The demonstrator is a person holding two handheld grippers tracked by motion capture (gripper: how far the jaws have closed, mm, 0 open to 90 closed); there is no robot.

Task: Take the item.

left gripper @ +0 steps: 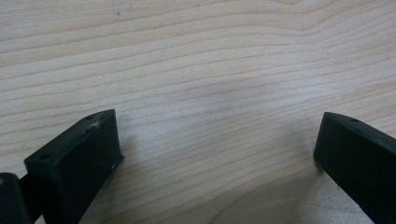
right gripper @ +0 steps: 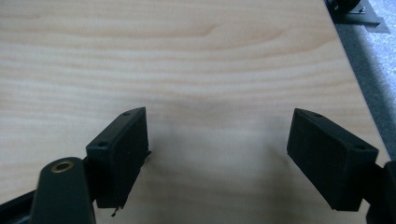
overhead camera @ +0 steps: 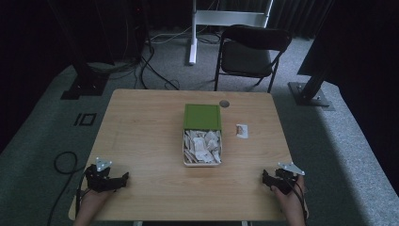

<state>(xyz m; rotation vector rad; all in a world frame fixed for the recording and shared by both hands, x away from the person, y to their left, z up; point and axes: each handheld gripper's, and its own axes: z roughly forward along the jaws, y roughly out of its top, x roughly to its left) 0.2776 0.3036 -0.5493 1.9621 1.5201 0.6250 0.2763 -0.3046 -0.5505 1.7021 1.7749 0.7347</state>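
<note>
Near table (overhead camera: 141,127) front corners, left gripper (overhead camera: 123,179) and right gripper (overhead camera: 266,180) — jaws wide, empty, box (overhead camera: 202,141) contents between them too small to identify.

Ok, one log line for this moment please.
left hand-held gripper: open, empty, near table edge | right hand-held gripper: open, empty | box: open, packets inside, green lid behind | loose packet: right of box

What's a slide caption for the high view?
Both open grippers, left and right, rest on wooden table near open green-lidded box of packets.

Box (overhead camera: 202,149) mid-table (overhead camera: 141,136), packets (overhead camera: 202,147) in it; lid (overhead camera: 202,116) touching behind box; lone packet (overhead camera: 242,131) right of box.
</note>
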